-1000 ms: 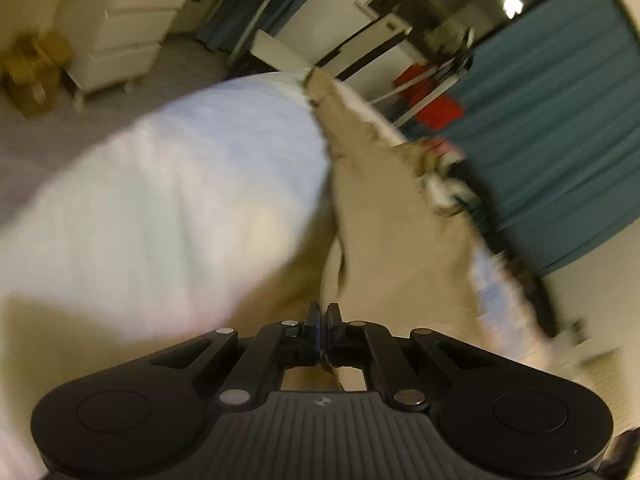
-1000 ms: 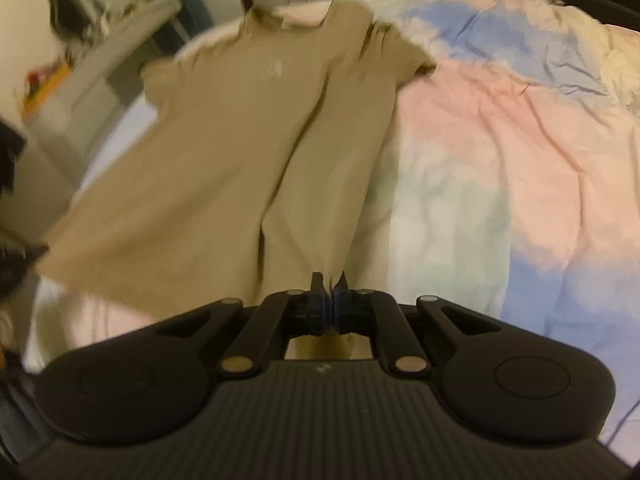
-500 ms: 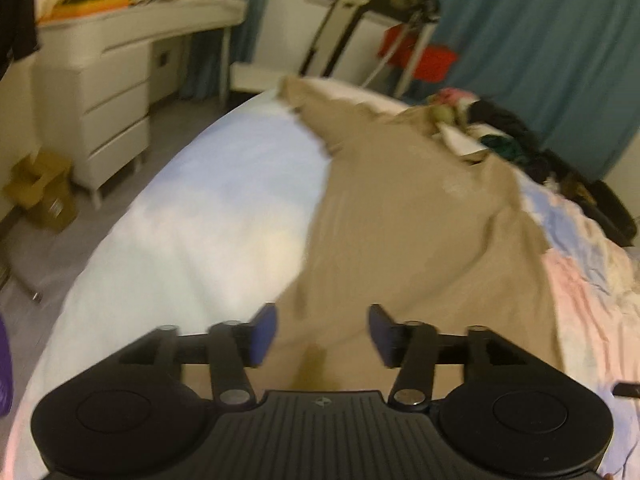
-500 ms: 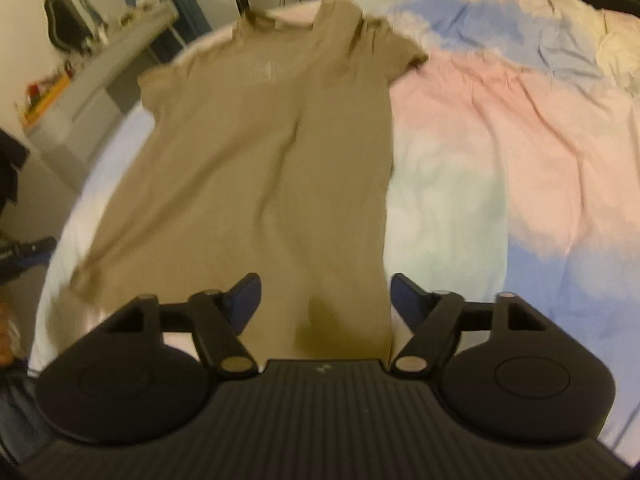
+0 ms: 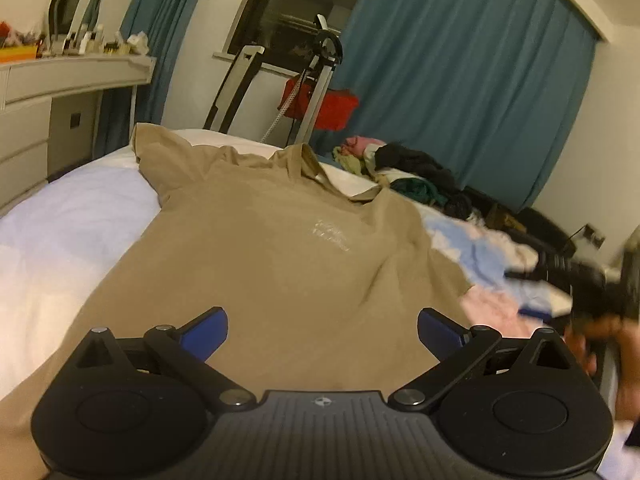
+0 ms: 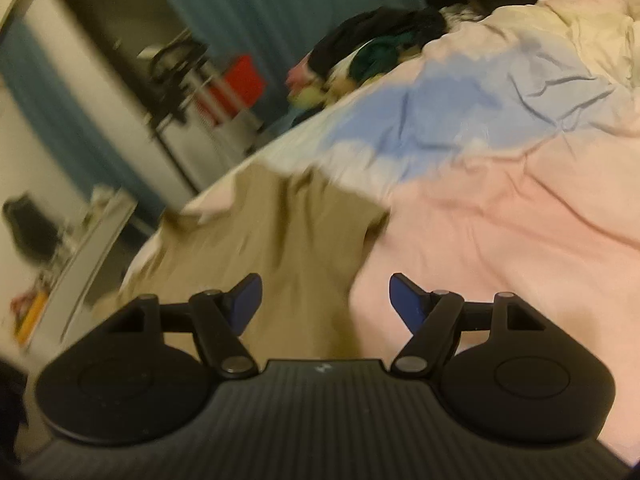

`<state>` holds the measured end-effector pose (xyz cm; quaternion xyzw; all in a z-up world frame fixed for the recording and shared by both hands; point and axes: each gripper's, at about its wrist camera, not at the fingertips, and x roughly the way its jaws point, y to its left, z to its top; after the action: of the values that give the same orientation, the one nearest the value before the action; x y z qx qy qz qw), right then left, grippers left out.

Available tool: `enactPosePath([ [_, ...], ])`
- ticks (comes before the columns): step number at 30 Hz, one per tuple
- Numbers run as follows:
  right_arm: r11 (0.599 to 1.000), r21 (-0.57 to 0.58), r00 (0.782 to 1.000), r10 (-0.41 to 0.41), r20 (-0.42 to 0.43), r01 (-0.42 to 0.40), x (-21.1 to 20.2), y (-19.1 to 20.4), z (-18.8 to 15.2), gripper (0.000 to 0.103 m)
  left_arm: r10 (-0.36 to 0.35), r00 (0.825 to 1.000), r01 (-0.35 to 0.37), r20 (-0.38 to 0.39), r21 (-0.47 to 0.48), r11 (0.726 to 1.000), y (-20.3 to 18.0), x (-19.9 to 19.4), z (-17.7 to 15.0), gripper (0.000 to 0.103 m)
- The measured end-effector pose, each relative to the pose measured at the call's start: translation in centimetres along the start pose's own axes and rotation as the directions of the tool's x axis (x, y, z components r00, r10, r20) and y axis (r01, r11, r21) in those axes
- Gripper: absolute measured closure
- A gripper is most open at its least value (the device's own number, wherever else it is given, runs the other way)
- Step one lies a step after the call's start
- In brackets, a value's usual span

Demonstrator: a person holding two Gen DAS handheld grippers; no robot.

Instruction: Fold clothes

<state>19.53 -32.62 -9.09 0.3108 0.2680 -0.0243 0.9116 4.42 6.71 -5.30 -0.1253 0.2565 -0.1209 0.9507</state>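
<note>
As tan tee point(image 5: 280, 264) lies flat on bed point(image 5: 60, 240), L gripper point(image 5: 322, 330) just opened wide, R gripper point(image 6: 325, 300) apart, both empty

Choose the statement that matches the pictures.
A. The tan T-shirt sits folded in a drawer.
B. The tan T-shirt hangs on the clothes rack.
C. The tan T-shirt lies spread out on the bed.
C: the tan T-shirt lies flat on the bed, sleeves out.

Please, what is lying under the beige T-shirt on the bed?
The beige T-shirt lies spread flat on the bedcover, which is white and pale blue at one side and pink and blue at the other. Whether anything else lies beneath the shirt cannot be seen; the cloth covers it.
</note>
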Motion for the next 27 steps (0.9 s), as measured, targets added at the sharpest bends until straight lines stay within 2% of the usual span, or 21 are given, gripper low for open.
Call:
enactPosePath([
  [5,0.995,0.018,0.995,-0.101,0.016,0.1,8.1,-1.2,1.8,0.029,0.003,1.0,-0.002,-0.028,0.025,1.0,1.5,4.4,-1.3,0.001],
  [7,0.991,-0.015,0.991,-0.131,0.025,0.131,10.5,-1.0,1.9,0.029,-0.005,1.0,0.006,-0.031,0.012,1.0,2.8,6.0,-1.6,0.001],
  [9,0.981,-0.132,0.989,-0.139,0.059,0.145,11.6,0.8,1.3,0.03,-0.02,0.998,0.018,-0.051,-0.036,0.999,4.3,7.4,-1.8,0.001],
  [10,0.97,-0.189,0.987,-0.141,0.075,0.153,12.2,1.7,1.0,0.041,-0.027,0.998,0.023,-0.061,-0.065,0.998,5.1,7.9,-1.9,0.001],
  [11,0.956,-0.246,0.986,-0.142,0.093,0.161,12.8,2.6,0.7,0.067,-0.026,0.998,0.021,-0.06,-0.086,0.996,5.9,8.1,-1.8,0.001],
  [12,0.918,-0.341,0.978,-0.171,0.117,0.202,13.1,4.1,0.0,0.081,-0.02,0.998,0.015,-0.052,-0.105,0.994,6.4,8.2,-1.8,0.002],
  [13,0.869,-0.432,0.969,-0.198,0.145,0.242,13.5,5.7,-0.6,0.089,-0.009,0.999,0.004,-0.041,-0.121,0.993,6.8,8.3,-1.7,0.002],
  [17,0.754,-0.606,0.966,-0.158,0.205,0.253,13.0,10.3,-2.9,0.091,0.031,1.0,-0.029,0.006,-0.176,0.984,8.1,7.8,-1.3,0.002],
  [19,0.638,-0.739,0.975,-0.096,0.202,0.216,12.8,13.1,-5.1,0.091,0.036,0.999,-0.031,0.021,-0.202,0.979,8.6,7.5,-1.2,0.002],
  [21,0.522,-0.84,0.989,-0.051,0.142,0.147,13.0,15.3,-7.4,0.091,0.04,0.999,-0.035,0.023,-0.209,0.977,8.8,7.3,-1.0,0.002],
  [23,0.449,-0.891,0.998,-0.036,0.06,0.07,13.3,16.6,-9.0,0.091,0.04,0.999,-0.035,0.018,-0.208,0.978,8.5,7.2,-0.8,0.002],
  [24,0.428,-0.903,0.999,-0.021,0.036,0.042,13.1,16.9,-9.5,0.09,0.039,0.999,-0.035,0.016,-0.205,0.978,8.4,7.0,-0.9,0.002],
  [25,0.437,-0.9,1.0,-0.006,0.002,0.004,12.9,17.0,-9.7,0.089,0.038,0.999,-0.034,0.015,-0.2,0.979,8.1,6.9,-0.9,0.002],
  [27,0.484,-0.871,0.997,0.022,-0.078,-0.079,12.1,16.6,-9.4,0.085,0.036,0.999,-0.033,0.013,-0.187,0.982,7.6,6.6,-1.1,0.002],
])
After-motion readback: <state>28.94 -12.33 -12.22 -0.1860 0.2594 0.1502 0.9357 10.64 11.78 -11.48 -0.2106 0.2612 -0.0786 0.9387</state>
